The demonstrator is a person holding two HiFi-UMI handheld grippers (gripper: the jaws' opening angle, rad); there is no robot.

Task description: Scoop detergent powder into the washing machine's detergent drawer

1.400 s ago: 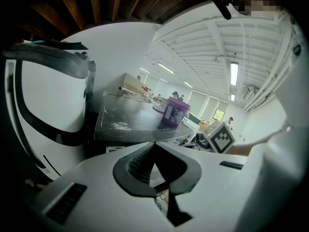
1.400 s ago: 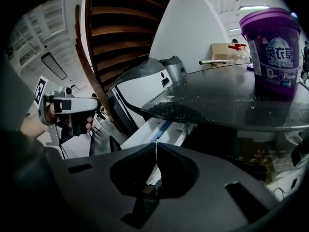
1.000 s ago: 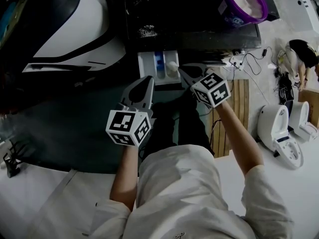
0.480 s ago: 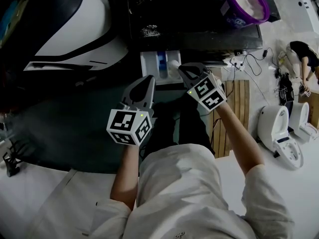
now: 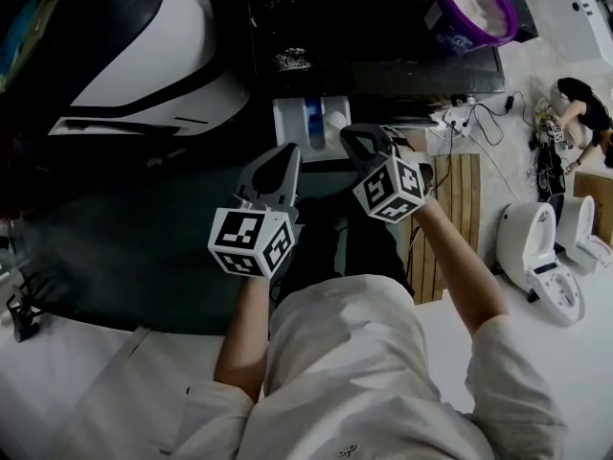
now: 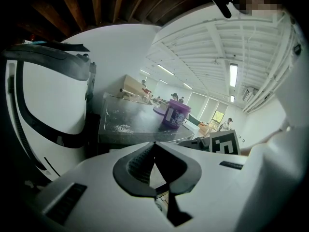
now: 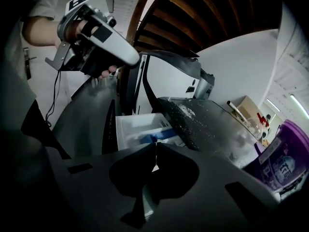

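The white detergent drawer (image 5: pixel 290 123) stands pulled out of the dark machine front, with a blue insert (image 5: pixel 308 113) in it; it also shows as the drawer (image 7: pixel 137 125) just beyond my right jaws. The purple detergent tub (image 5: pixel 474 8) of white powder sits on the machine top at the far right, seen too as the tub (image 6: pixel 175 114) and the tub (image 7: pixel 285 163). My right gripper (image 5: pixel 349 134) hovers over the drawer's right edge, jaws shut, nothing visible between them. My left gripper (image 5: pixel 288 151) hangs just left and nearer me, also shut and empty.
Spilled powder (image 5: pixel 285 60) lies on the dark machine top. A large white curved housing (image 5: pixel 144 56) fills the left. To the right are a wooden slatted mat (image 5: pixel 462 209), cables (image 5: pixel 479 113), white appliances (image 5: pixel 541 252) on the floor, and a crouching person (image 5: pixel 579 103).
My right gripper has drawn back a little toward me and to the left, its marker cube turning. The left gripper has barely shifted.
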